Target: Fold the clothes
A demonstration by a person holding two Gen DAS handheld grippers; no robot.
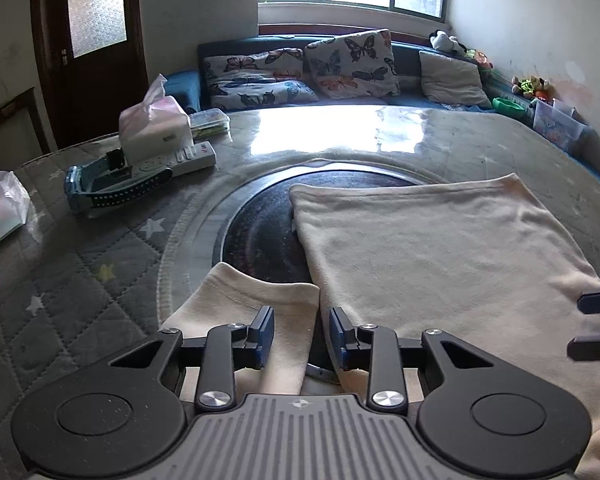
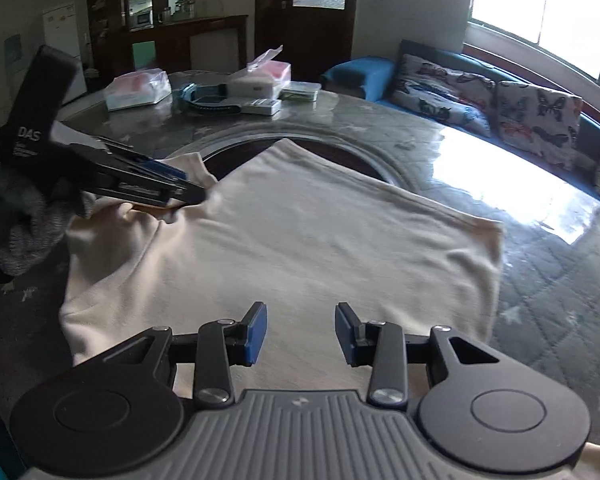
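A cream T-shirt (image 1: 440, 248) lies flat on the round table, its short sleeve (image 1: 260, 300) sticking out to the left. My left gripper (image 1: 300, 336) is open, hovering low over the sleeve and armpit area. In the right wrist view the same shirt (image 2: 300, 248) spreads across the table and the left gripper (image 2: 188, 192) sits at its left edge by the sleeve. My right gripper (image 2: 300, 334) is open and empty above the near part of the shirt; its fingertips (image 1: 596, 302) show at the right edge of the left wrist view.
The table has a grey star-quilted cover (image 1: 80, 280) and a dark round centre (image 1: 260, 220). At its far left are tissue packs (image 1: 152, 128), a remote (image 1: 180, 160) and a blue watch (image 1: 112, 188). A sofa with butterfly cushions (image 1: 348, 64) stands behind.
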